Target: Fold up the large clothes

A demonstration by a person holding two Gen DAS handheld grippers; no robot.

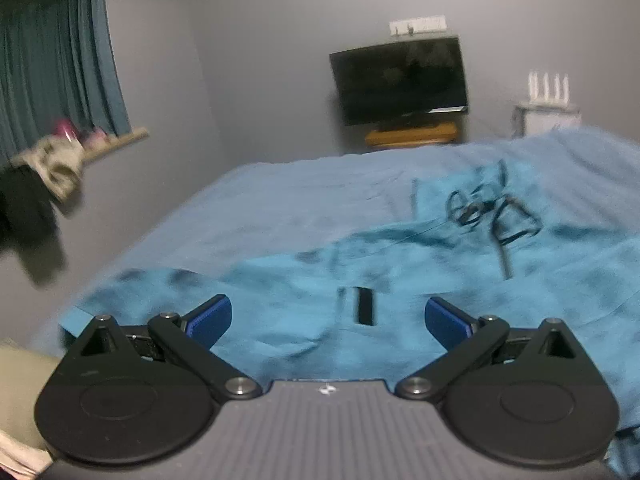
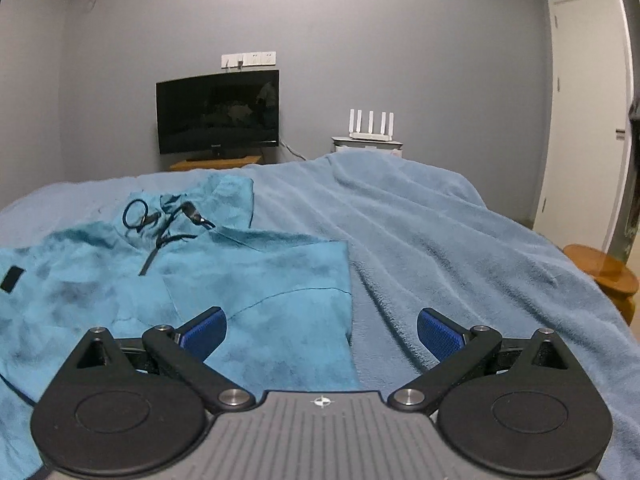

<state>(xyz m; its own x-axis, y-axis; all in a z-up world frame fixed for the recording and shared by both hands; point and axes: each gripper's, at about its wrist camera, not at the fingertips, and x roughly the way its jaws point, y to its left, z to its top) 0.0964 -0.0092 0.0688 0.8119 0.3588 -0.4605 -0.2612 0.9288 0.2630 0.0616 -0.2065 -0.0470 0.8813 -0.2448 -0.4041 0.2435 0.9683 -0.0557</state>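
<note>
A teal hooded sweatshirt point(image 2: 168, 280) is lying spread on the bed point(image 2: 440, 232), which is wearing a paler blue blanket. The garment is occupying the bed's near left part, with its hood point(image 2: 224, 196) pointing toward the far edge and its black drawcords point(image 2: 160, 216) curling beside the short zip. A small black patch point(image 1: 365, 305) is showing on the chest. The left wrist view is blurring, so fine folds there cannot be told.

The left hand-held gripper point(image 1: 328, 320) is hovering above the sweatshirt's chest with its 2 blue pads spread wide and holding nothing. The right hand-held gripper point(image 2: 322, 332) is hanging over the garment's straight right edge, where teal cloth is meeting blanket; its jaws are also standing wide apart, gripping nothing.

Beyond the bed's far edge a dark screen point(image 2: 218, 112) is standing against the grey wall, and a white router point(image 2: 370, 128) is sitting to its right.
</note>
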